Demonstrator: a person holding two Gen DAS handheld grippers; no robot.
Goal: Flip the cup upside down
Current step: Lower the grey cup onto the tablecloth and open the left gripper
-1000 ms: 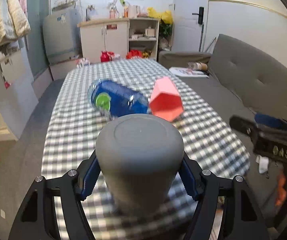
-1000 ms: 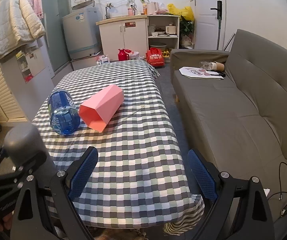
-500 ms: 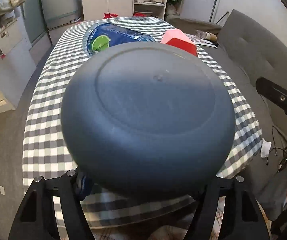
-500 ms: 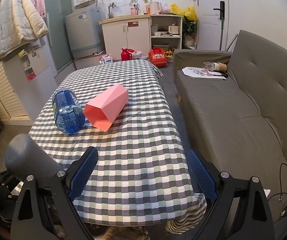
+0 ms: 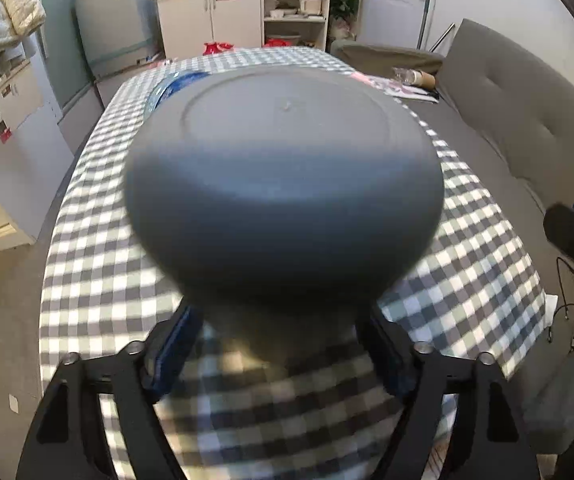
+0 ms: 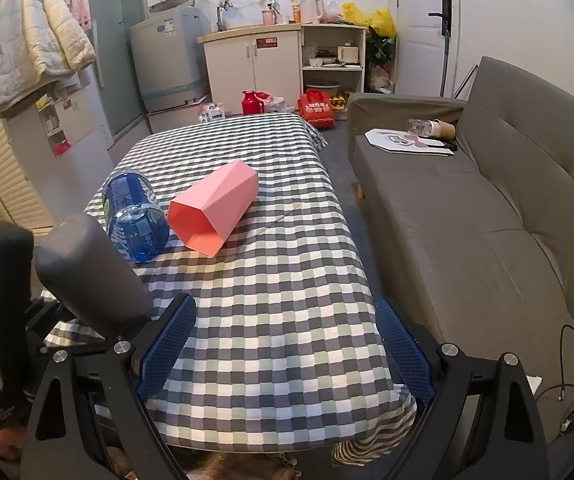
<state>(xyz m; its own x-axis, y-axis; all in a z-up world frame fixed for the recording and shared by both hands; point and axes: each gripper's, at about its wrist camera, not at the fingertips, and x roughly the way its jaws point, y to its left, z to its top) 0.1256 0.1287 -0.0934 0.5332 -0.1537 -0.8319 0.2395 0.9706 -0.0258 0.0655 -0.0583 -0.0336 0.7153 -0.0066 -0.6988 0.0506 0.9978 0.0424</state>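
My left gripper (image 5: 283, 344) is shut on a grey cup (image 5: 283, 176), whose flat base fills the left wrist view and faces the camera. In the right wrist view the same grey cup (image 6: 91, 276) is tilted, base up and to the left, above the near left corner of the checked table (image 6: 287, 320). My right gripper (image 6: 285, 344) is open and empty over the table's near edge.
A pink hexagonal cup (image 6: 215, 208) and a blue water bottle (image 6: 135, 216) lie on their sides mid-table. A grey sofa (image 6: 487, 220) runs along the right side. Cabinets and a washer stand at the far wall.
The left gripper has tipped the grey cup from base-up toward the camera, so the base now fills its view. The right gripper has stayed nearly still.
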